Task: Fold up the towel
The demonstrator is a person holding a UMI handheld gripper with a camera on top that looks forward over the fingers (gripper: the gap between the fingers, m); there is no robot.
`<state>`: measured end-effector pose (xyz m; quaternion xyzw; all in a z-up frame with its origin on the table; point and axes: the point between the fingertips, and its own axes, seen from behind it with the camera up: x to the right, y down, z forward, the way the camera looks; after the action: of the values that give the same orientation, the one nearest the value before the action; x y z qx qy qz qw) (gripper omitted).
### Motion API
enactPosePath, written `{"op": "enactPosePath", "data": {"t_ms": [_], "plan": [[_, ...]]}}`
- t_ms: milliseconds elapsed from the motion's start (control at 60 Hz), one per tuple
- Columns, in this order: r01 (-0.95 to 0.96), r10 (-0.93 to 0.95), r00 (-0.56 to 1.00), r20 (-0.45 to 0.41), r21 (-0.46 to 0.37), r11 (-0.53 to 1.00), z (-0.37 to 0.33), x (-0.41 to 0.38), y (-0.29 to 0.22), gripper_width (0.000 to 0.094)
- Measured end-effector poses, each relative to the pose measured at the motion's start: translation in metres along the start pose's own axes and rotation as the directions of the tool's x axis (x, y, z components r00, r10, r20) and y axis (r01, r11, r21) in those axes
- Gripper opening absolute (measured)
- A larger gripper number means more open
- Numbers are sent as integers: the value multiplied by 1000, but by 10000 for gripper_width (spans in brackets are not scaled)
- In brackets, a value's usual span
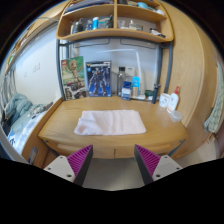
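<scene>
A white towel (111,122) lies flat on the wooden desk (60,132), spread as a wide rectangle near the desk's middle. My gripper (113,160) is in front of the desk's near edge, well short of the towel. Its fingers (76,162) with purple pads stand wide apart and hold nothing. The towel is beyond the fingers, apart from them.
Boxes with printed pictures (87,78) and bottles (129,85) stand at the back of the desk against the wall. A wooden shelf (115,32) with small items hangs above. White containers (170,100) sit at the desk's right end. A bed with bedding (16,108) is to the left.
</scene>
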<state>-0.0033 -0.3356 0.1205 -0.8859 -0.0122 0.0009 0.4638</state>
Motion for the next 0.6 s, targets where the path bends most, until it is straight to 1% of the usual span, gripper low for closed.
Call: {"op": "enactPosePath", "data": {"t_ms": [117, 133, 150, 250, 350, 467, 517, 600], "plan": [[38, -36, 997, 63, -33, 999, 38, -36, 0, 837], [45, -42, 997, 72, -41, 998, 25, -37, 4, 836], [50, -47, 996, 81, -43, 998, 44, -50, -1, 836], [86, -77, 987, 141, -58, 995, 85, -90, -7, 842], [109, -95, 979, 182, -74, 991, 126, -125, -17, 842], [129, -108, 974, 201, -93, 987, 181, -156, -29, 853], [142, -120, 973, 195, -99, 985, 204, -162, -33, 850], [157, -138, 975, 177, -102, 982, 240, -169, -40, 821]]}}
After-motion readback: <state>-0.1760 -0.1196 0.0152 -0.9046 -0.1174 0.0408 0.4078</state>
